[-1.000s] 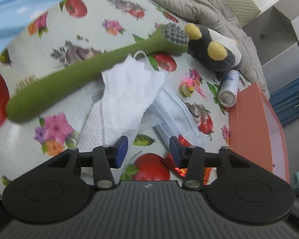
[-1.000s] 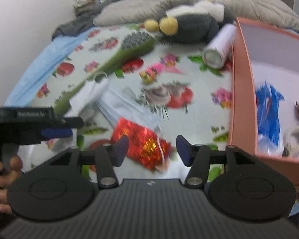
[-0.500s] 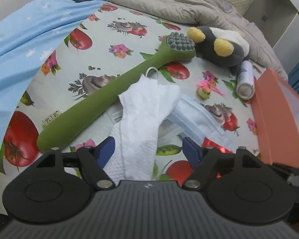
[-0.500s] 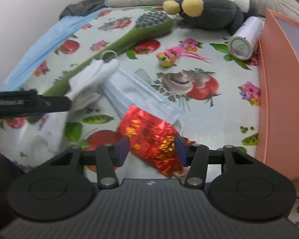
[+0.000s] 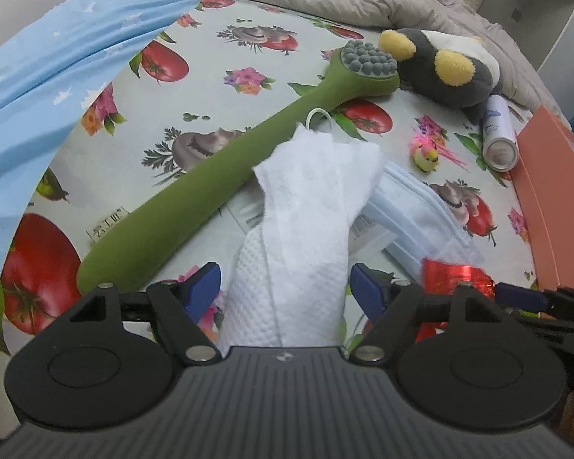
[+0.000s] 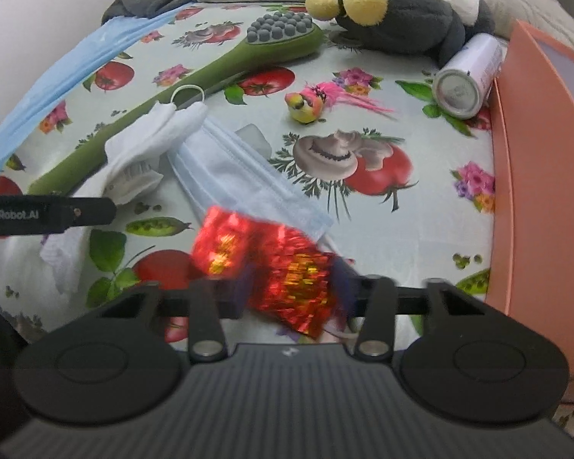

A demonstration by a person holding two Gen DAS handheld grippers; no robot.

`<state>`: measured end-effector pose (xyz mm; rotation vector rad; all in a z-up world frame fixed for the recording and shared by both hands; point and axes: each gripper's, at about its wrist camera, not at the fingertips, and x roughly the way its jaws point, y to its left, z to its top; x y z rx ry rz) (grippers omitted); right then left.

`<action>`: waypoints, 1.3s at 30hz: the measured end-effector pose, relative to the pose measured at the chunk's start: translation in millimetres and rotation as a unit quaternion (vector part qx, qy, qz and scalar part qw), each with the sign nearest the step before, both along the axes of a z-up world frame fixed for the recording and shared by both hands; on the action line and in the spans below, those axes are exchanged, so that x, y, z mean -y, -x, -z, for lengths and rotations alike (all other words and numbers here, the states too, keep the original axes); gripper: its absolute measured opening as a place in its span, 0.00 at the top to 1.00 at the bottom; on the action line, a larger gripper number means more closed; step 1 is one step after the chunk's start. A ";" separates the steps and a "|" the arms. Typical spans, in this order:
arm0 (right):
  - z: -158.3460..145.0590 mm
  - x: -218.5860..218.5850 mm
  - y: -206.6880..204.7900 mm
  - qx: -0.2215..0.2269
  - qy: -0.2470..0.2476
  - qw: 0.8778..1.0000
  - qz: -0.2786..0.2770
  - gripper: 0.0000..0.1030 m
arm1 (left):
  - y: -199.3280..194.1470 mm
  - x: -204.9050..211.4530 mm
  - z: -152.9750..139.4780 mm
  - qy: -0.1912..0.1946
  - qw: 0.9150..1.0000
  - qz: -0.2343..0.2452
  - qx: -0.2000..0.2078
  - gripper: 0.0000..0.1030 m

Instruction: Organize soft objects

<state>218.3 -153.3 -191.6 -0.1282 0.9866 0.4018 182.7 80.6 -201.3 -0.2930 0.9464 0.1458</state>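
Over the fruit-print cloth (image 5: 218, 38), straddled the white tissue (image 5: 317, 199) with the left hand-held gripper (image 5: 285, 287), just opened wide, pads clear of the paper on both sides. Closed the right hand-held gripper (image 6: 291, 290) further onto the red foil packet (image 6: 271, 252), pinched between its pads near the cloth's front edge, partly over a pale blue face mask (image 6: 233, 168). Found the tissue draped across the handle of a long green brush (image 5: 210, 187). Farther back, showed a dark plush toy (image 6: 401, 15), a white spray can (image 6: 463, 84) and a small pink toy bird (image 6: 304, 105), with an orange box (image 6: 535, 153) at the right.
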 end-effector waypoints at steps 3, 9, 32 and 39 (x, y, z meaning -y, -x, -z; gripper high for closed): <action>-3.1 -1.3 -1.9 0.006 0.005 1.000 -0.005 0.63 | -1.5 -3.0 -0.3 0.005 1.000 0.004 0.002 0.24; -12.6 0.6 -2.5 0.009 -0.010 1.000 -0.003 0.89 | -1.3 -9.3 -3.5 0.021 1.000 0.007 0.009 0.24; -8.6 8.9 -5.9 -0.023 -0.041 0.998 0.052 0.53 | -7.3 -13.1 10.4 0.044 0.999 0.017 0.012 0.61; 0.9 6.6 -14.6 -0.033 -0.043 0.997 0.055 0.47 | -2.3 -20.7 -1.3 0.077 0.997 0.014 0.027 0.67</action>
